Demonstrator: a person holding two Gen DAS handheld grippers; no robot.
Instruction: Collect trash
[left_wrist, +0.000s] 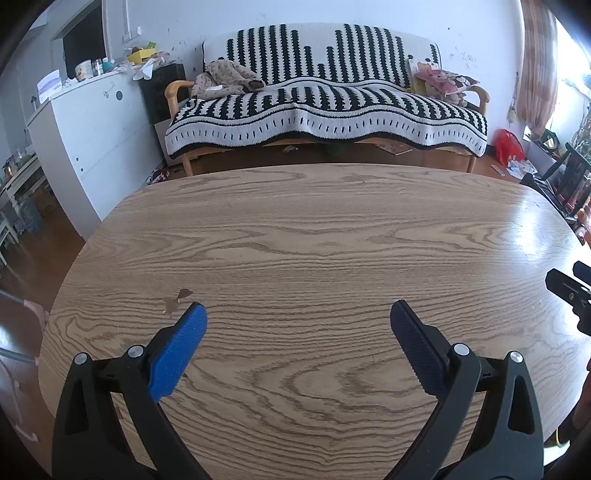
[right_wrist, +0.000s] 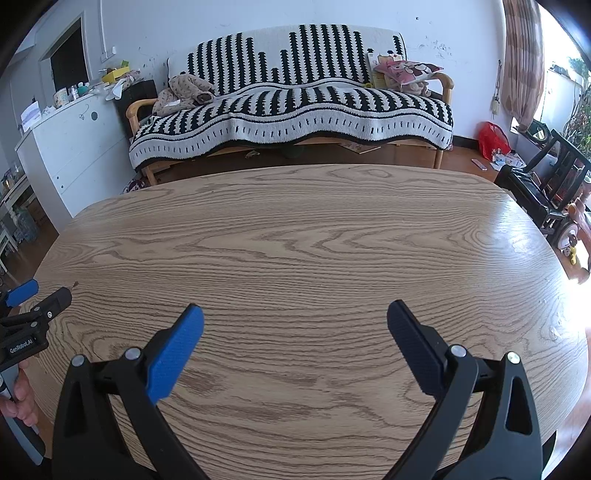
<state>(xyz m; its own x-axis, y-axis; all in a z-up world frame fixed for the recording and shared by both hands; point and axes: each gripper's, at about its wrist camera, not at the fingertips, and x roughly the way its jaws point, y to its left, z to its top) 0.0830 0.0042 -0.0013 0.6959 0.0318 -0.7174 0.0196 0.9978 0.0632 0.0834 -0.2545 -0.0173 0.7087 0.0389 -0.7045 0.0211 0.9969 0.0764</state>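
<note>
My left gripper (left_wrist: 298, 308) is open and empty, held over the near part of a wooden oval table (left_wrist: 314, 236). My right gripper (right_wrist: 295, 310) is open and empty over the same table (right_wrist: 314, 229). Each gripper shows at the edge of the other's view: the right one (left_wrist: 570, 295) at the far right, the left one (right_wrist: 33, 299) at the far left. A small brown chipped spot (left_wrist: 177, 300) marks the table just beyond my left gripper's blue finger; it also shows in the right wrist view (right_wrist: 75, 284). No loose trash shows on the tabletop.
A sofa with a black-and-white striped blanket (left_wrist: 325, 107) stands behind the table. A white cabinet (left_wrist: 88, 140) stands at the left. A red bag (right_wrist: 493, 140) and scattered papers (right_wrist: 506, 160) lie on the floor at the right, near a dark chair (right_wrist: 546, 188).
</note>
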